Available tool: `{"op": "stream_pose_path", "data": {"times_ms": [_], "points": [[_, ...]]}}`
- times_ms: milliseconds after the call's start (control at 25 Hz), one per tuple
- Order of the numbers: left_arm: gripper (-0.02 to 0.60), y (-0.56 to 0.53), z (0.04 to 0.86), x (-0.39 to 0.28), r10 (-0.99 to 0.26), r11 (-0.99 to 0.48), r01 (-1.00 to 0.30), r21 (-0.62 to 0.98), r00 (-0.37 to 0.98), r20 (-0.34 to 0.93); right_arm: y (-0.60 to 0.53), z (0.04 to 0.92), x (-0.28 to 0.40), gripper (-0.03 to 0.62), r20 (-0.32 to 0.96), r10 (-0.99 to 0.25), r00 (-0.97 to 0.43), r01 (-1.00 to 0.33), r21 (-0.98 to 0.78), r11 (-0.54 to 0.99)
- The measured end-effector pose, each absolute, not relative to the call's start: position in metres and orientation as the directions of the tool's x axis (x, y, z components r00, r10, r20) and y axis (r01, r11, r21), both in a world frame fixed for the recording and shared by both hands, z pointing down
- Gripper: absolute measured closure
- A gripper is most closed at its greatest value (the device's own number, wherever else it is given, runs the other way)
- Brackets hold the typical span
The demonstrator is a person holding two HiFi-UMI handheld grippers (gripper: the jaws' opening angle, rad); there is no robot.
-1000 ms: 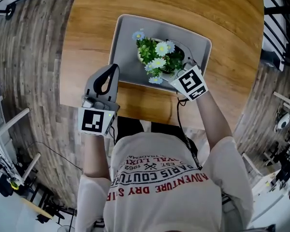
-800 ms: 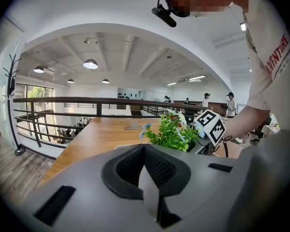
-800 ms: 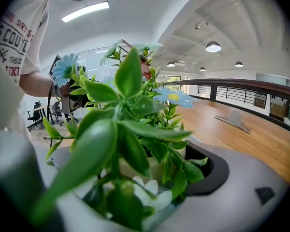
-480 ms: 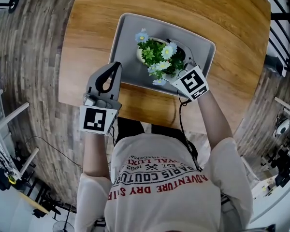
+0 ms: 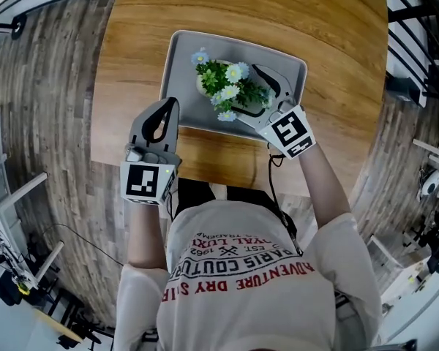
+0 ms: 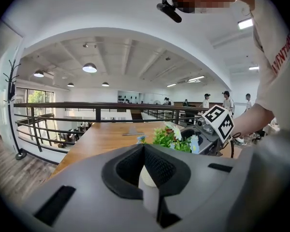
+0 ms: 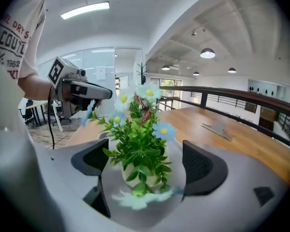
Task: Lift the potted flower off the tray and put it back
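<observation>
The potted flower (image 5: pixel 223 88), with a cream pot, green leaves and white and blue blooms, stands upright on the grey tray (image 5: pixel 183 61) on the wooden table. My right gripper (image 5: pixel 243 92) reaches in from the near right. It is open, with one jaw on each side of the pot (image 7: pixel 141 170) and a gap showing on both sides. My left gripper (image 5: pixel 171 102) is shut on nothing and hovers over the tray's near left edge, left of the plant (image 6: pixel 176 138).
The tray sits near the front edge of the wooden table (image 5: pixel 336 64). A small flat grey object (image 7: pixel 217 127) lies at the table's far side. Black railings (image 5: pixel 413 20) stand beyond the table's right side, with plank floor all round.
The right gripper's jaws now show spread apart on either side of the pot, where the blooms hid them before. The left gripper has stayed put. The head camera shifted a little.
</observation>
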State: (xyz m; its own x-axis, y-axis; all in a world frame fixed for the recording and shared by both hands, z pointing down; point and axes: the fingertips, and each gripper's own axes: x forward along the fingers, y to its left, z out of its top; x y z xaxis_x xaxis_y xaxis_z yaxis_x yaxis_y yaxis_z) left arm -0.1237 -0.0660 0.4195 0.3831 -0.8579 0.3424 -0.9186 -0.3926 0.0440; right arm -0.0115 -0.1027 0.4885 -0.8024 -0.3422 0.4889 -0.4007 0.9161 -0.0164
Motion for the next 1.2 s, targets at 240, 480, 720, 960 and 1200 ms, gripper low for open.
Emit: {"op": "stream_pose_path", "data": {"times_ms": [240,480,720,960,1200], "points": [[0.569,-0.064,0.381,-0.109,-0.853,-0.456,-0.890,-0.004,0.435,0.288,-0.093,0.428,0.022,0.114,0.409,-0.479,-0.777,-0.513,0.032,0.858],[0.569,-0.056,0.336,-0.094,-0.848,-0.505,-0.862,-0.041,0.486,0.211,-0.083,0.358,0.055,0.258,0.215,-0.701,-0.680,-0.703,0.078,0.707],[0.569,-0.049,0.299,-0.086,-0.822,-0.566,-0.818,-0.097,0.552,0.144,-0.070,0.315,0.071,0.541,0.120,-0.831,-0.542,-0.827,0.095,0.553],[0.569,-0.044,0.275,-0.089,-0.797,-0.604,-0.790,-0.107,0.597,0.095,-0.057,0.298,0.076,0.566,0.108,-0.862,-0.496,-0.865,0.031,0.502],[0.569,-0.044,0.259,-0.096,-0.789,-0.614,-0.783,-0.102,0.611,0.062,-0.050,0.282,0.080,0.568,0.083,-0.878,-0.471,-0.879,0.049,0.475]]}}
